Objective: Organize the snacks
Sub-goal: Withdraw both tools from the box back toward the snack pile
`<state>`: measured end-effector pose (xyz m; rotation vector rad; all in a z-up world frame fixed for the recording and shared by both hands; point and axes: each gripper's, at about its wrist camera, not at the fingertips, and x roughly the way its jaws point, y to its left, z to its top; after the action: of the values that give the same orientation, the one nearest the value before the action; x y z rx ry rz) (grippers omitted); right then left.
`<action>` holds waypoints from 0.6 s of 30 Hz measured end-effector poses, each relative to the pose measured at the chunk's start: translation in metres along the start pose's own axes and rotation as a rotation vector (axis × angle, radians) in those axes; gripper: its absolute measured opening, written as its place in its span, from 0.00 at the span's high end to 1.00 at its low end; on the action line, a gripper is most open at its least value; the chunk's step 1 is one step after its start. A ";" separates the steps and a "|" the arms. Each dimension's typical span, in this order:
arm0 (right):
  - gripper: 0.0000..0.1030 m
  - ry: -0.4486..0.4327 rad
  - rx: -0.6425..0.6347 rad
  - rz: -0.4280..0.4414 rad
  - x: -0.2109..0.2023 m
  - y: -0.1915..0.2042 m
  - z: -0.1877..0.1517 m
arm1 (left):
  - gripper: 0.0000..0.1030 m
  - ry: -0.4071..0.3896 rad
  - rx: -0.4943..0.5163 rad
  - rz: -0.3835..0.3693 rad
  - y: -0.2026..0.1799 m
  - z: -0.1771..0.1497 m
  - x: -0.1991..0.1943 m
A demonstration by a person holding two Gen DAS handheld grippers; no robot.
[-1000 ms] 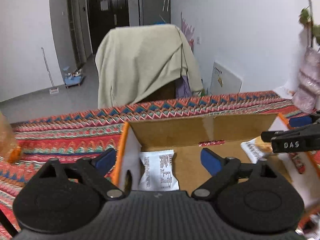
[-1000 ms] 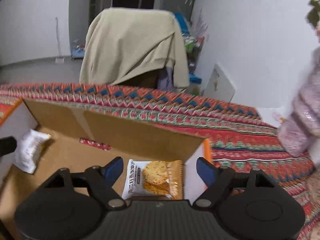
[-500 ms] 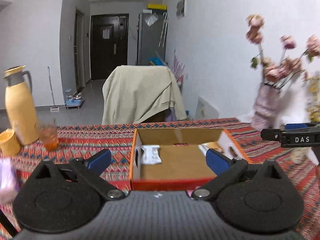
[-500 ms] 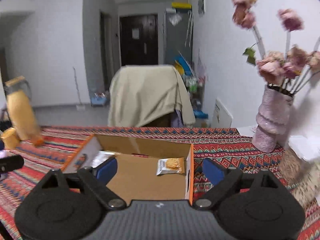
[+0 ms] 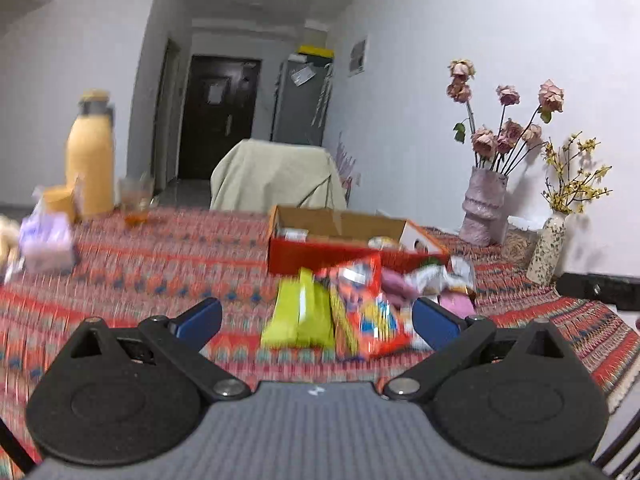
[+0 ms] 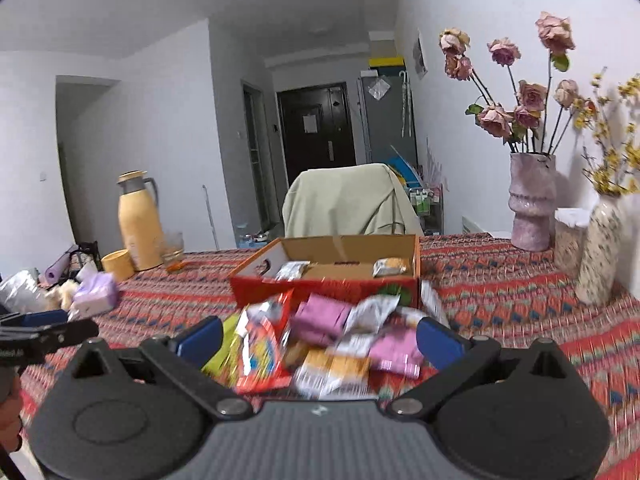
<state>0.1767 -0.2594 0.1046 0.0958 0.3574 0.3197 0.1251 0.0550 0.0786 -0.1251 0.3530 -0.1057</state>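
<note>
Open cardboard box (image 6: 326,276) holds two packets; snack pile (image 6: 332,344) heaped just before it.

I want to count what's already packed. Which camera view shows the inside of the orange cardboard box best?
The right wrist view: it looks down into the orange cardboard box, showing a white packet and an orange-and-white biscuit packet on its floor. The left wrist view sees the box lower and blurred, its front wall hiding most of the contents.

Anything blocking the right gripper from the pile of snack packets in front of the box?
Nothing visible does. The right gripper is open and empty, with the snack pile directly ahead on the tablecloth. The cardboard box sits just behind the pile, open-topped.
</note>
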 end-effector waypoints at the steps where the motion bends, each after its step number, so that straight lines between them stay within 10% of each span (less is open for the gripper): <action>1: 0.00 -0.005 -0.007 -0.009 -0.010 0.004 -0.012 | 0.00 0.004 -0.012 -0.001 0.002 -0.011 -0.007; 18: 0.00 0.021 0.035 -0.185 -0.050 0.017 -0.155 | 0.00 0.075 0.014 0.061 0.001 -0.085 -0.022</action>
<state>0.0715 -0.2537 -0.0213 0.0929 0.3899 0.1316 0.0747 0.0504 0.0071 -0.0961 0.4302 -0.0522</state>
